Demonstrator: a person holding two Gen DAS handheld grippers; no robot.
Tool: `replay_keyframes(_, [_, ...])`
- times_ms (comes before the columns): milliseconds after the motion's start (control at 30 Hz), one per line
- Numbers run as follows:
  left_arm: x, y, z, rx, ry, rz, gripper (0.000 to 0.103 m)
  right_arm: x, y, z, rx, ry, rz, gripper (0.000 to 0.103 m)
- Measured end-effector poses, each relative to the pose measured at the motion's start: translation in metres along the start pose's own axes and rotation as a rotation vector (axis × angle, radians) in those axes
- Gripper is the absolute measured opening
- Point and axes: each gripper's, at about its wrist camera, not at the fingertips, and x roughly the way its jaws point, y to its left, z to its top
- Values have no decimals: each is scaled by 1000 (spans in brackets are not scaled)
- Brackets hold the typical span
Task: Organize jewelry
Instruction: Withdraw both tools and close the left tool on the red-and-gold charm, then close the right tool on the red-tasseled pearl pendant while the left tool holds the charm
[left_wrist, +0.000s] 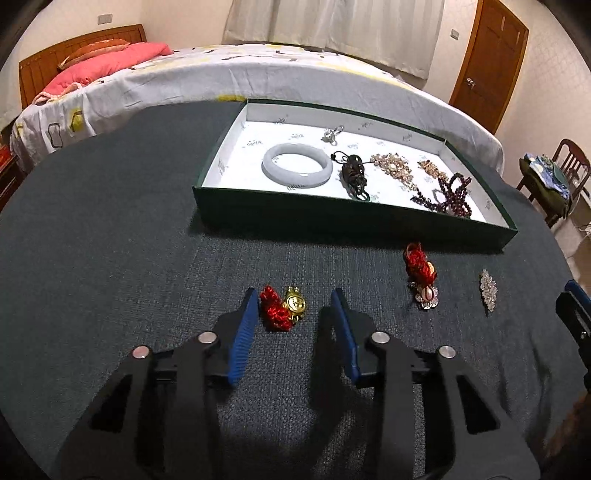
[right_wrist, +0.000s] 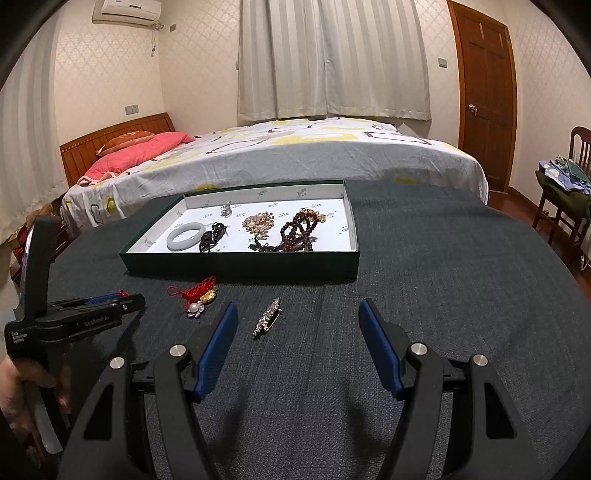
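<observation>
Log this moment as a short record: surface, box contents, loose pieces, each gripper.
surface: dark cloth
box: green, open, far side of cloth
in box: pale bangle, dark pendant, pearl cluster, dark beads, small silver piece
loose on cloth: red-cord gold charm, red-cord pearl charm, crystal brooch
left gripper: fingers either side of the gold charm, not touching it
right gripper: open, brooch just ahead, nothing held

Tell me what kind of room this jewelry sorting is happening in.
Most likely a home bedroom: a made bed with a pink pillow stands just behind the cloth-covered table, curtains hang at the window, and an air conditioner sits high on the wall.
</observation>
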Motion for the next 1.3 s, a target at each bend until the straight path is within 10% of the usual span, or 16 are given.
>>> replay_keyframes(567, [-2,11,-2,-15,4,-8,16,5,5,-1,-9,14,9,66])
replay_keyframes(1300, [-32,40,-1,-54,-77,66,14,52,78,15,-74,93,135,66])
